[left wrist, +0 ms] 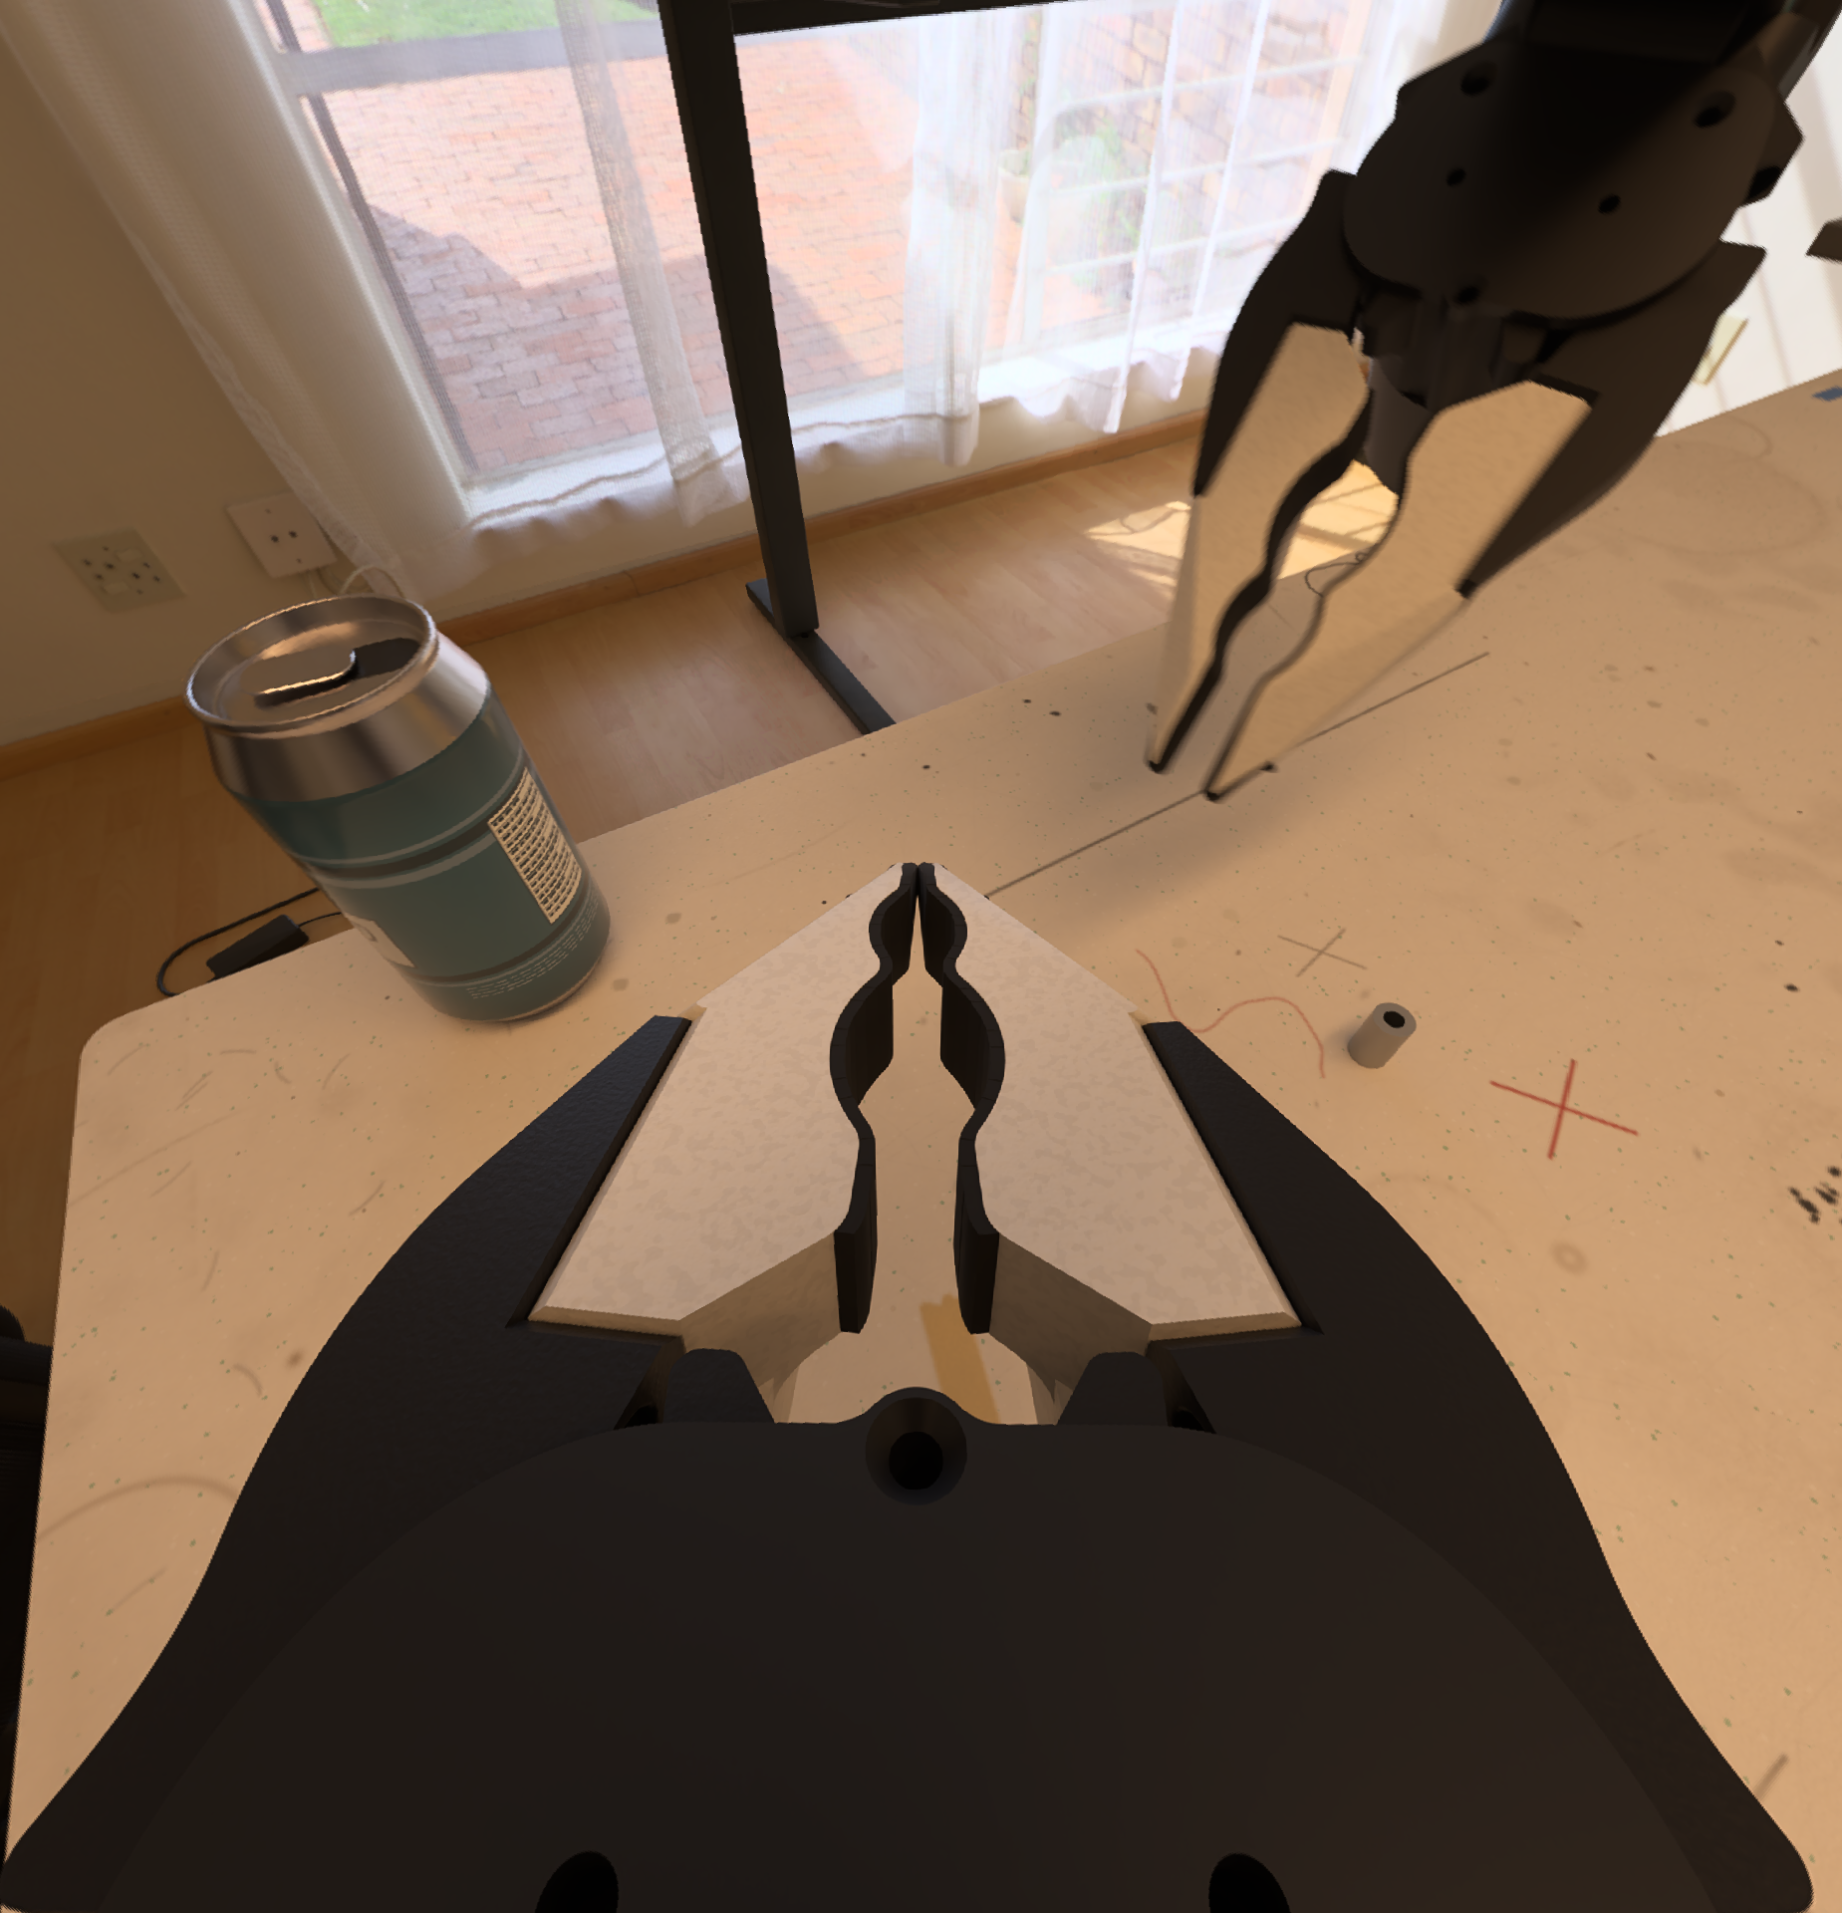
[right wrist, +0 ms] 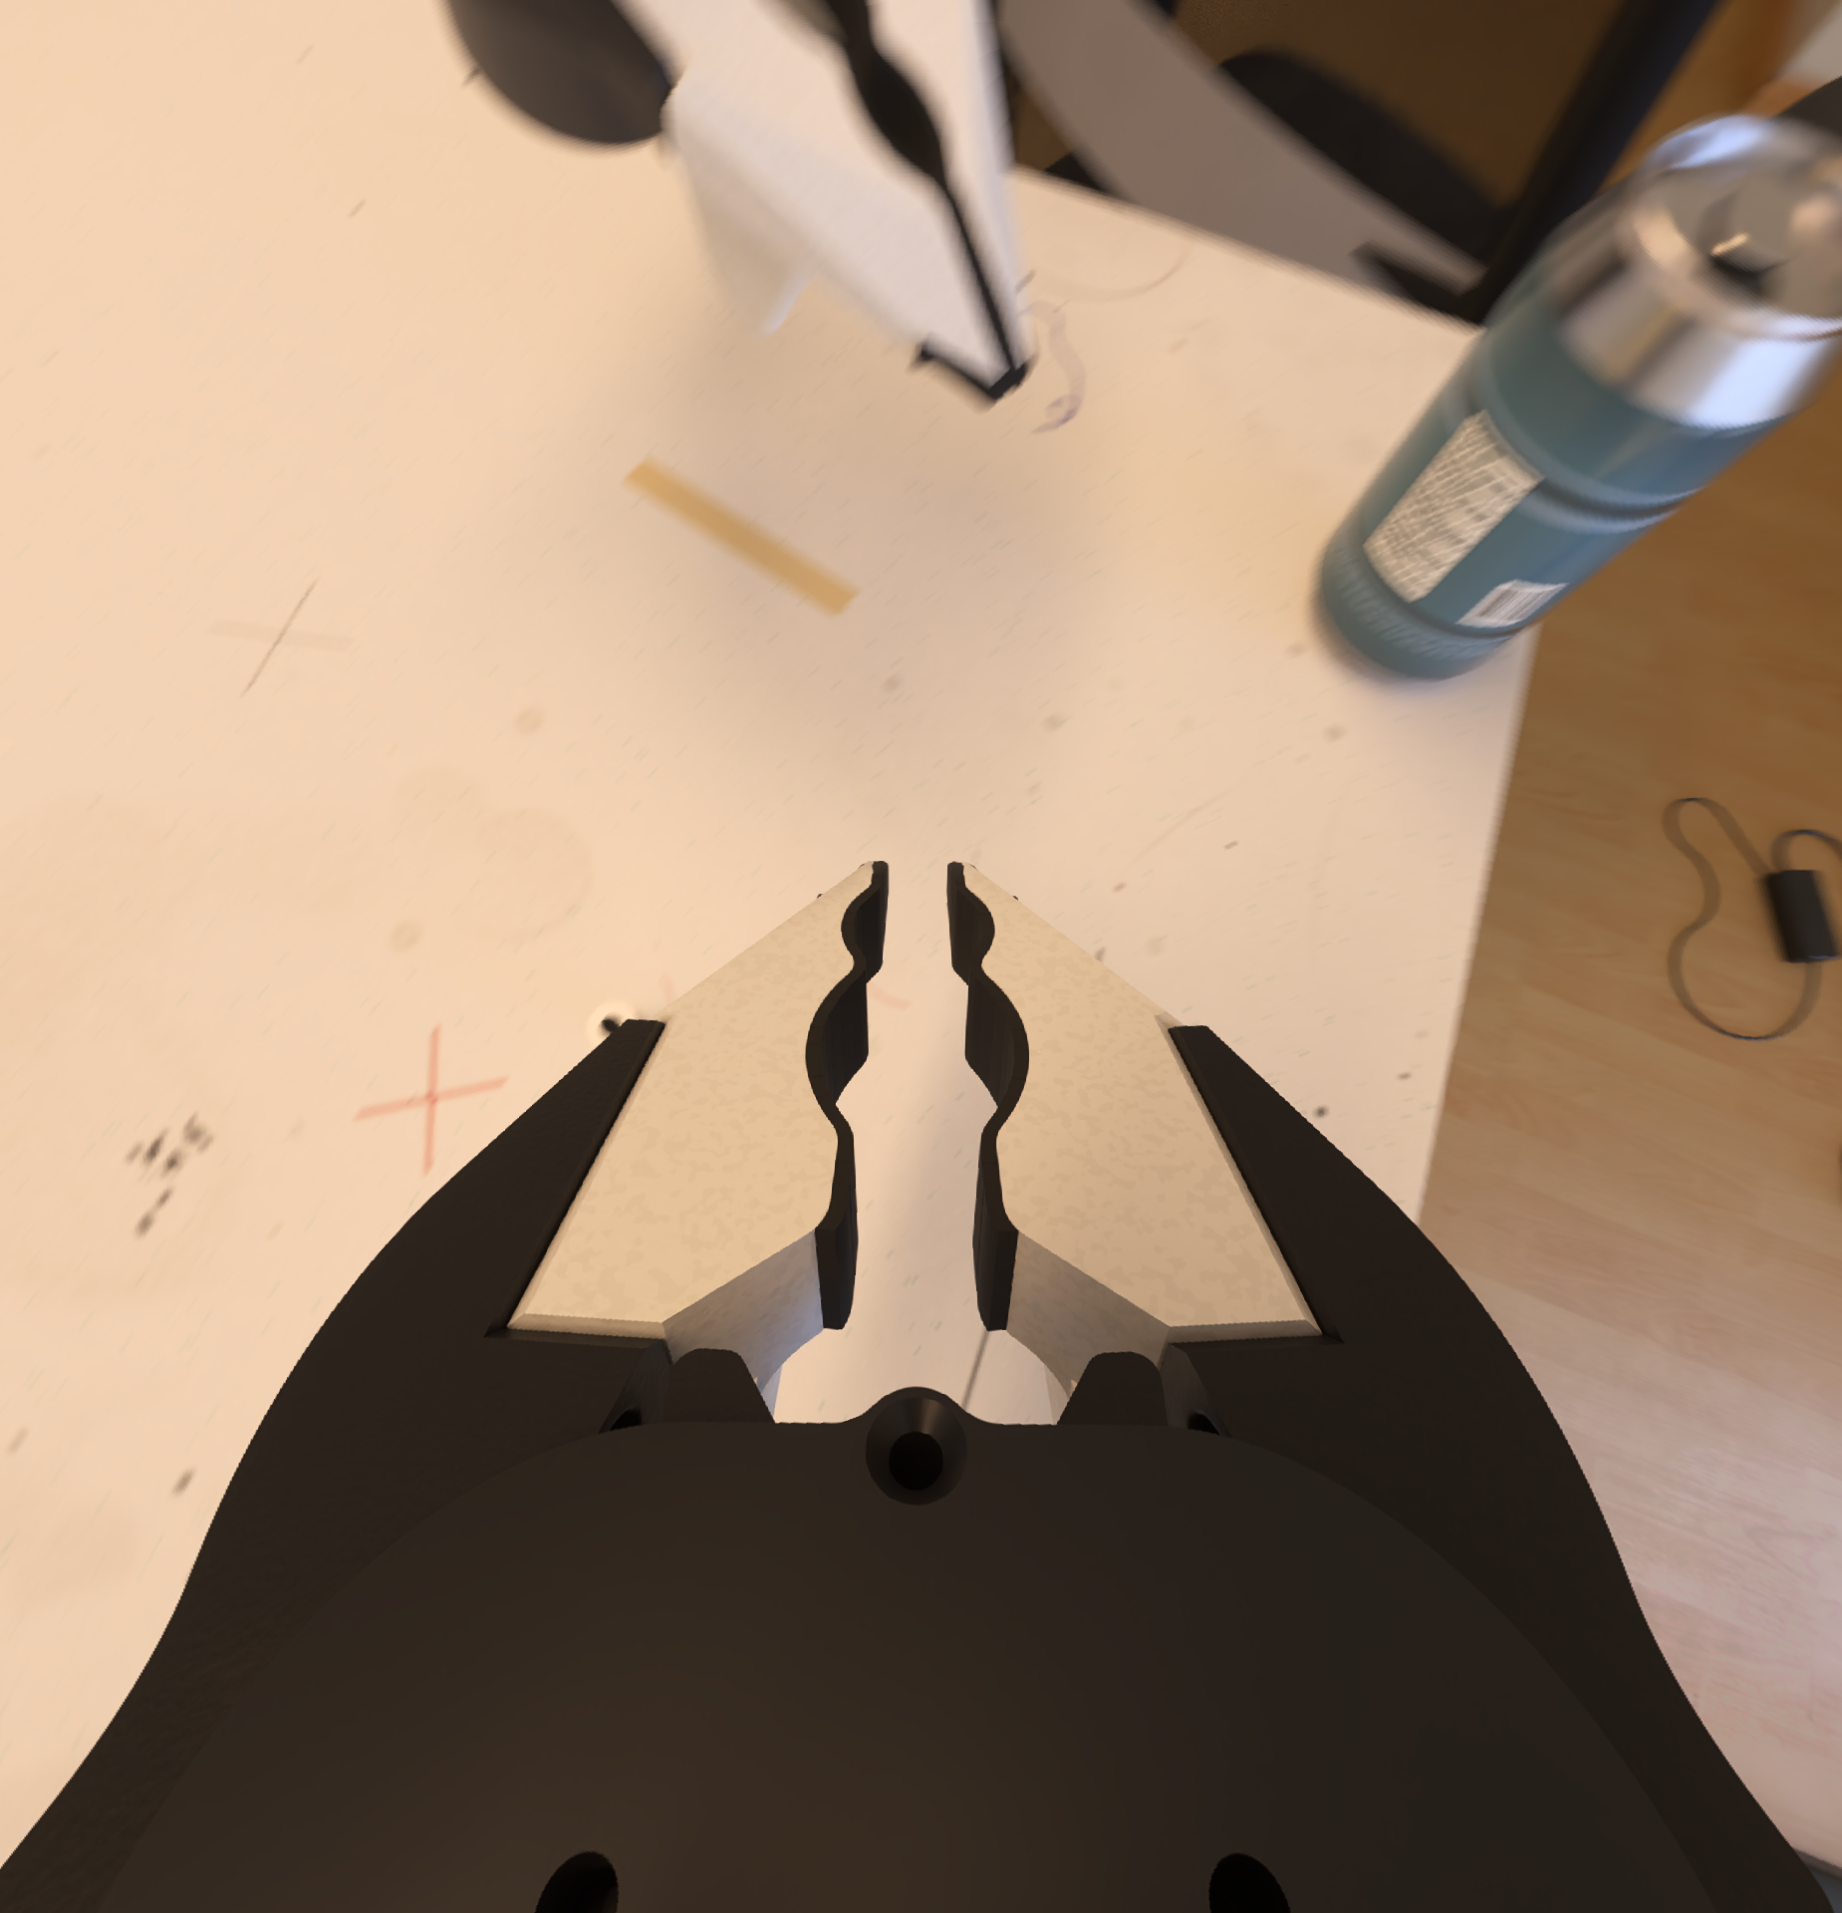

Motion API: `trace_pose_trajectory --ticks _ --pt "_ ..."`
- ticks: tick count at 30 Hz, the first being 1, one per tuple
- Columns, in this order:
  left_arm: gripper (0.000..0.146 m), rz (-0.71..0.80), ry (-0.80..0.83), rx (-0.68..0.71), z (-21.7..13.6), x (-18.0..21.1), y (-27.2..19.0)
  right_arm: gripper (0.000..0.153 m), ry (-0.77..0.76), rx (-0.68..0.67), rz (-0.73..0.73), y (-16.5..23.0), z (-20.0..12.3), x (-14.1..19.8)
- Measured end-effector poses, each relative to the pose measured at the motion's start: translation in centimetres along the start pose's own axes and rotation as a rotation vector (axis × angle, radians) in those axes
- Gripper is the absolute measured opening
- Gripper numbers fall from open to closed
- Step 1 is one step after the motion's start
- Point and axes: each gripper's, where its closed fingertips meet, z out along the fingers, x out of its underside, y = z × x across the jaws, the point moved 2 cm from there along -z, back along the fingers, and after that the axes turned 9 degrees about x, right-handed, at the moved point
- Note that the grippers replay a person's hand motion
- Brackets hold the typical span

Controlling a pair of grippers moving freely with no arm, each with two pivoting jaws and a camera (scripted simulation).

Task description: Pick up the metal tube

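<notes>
The metal tube [left wrist: 1380,1033] is a small grey cylinder with a dark bore, lying on the tan table [left wrist: 1517,1449] to the right of my left gripper [left wrist: 916,870]. That gripper is shut and empty, its tips touching just above the table. My right gripper [right wrist: 917,870] is open by a narrow gap and empty. In the left wrist view it [left wrist: 1188,778] hangs tips down over the table's far side, beyond the tube. In the right wrist view only a sliver of the tube [right wrist: 611,1023] shows, beside my left finger.
A teal and silver drink can [left wrist: 399,807] stands near the table's corner, left of my left gripper; it also shows in the right wrist view [right wrist: 1579,414]. A red cross mark [left wrist: 1563,1108] lies near the tube. A tape strip [right wrist: 740,538] is on the table. A cable [right wrist: 1807,932] lies on the floor.
</notes>
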Motion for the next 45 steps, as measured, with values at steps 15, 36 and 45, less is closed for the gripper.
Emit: trace_pose_trajectory --ticks 15,36,45 --pt "0.0 -0.111 -0.096 0.016 -1.3 0.0 1.5 0.023 0.307 -0.337 -0.139 6.8 0.7 5.3" --pt "0.0 -0.111 -0.086 0.02 -1.3 0.0 1.5 0.013 0.395 -0.36 -0.181 8.3 2.4 5.9" --pt "0.0 -0.107 -0.08 0.028 -1.3 0.0 1.3 0.012 0.371 -0.33 -0.18 7.4 1.6 5.7"
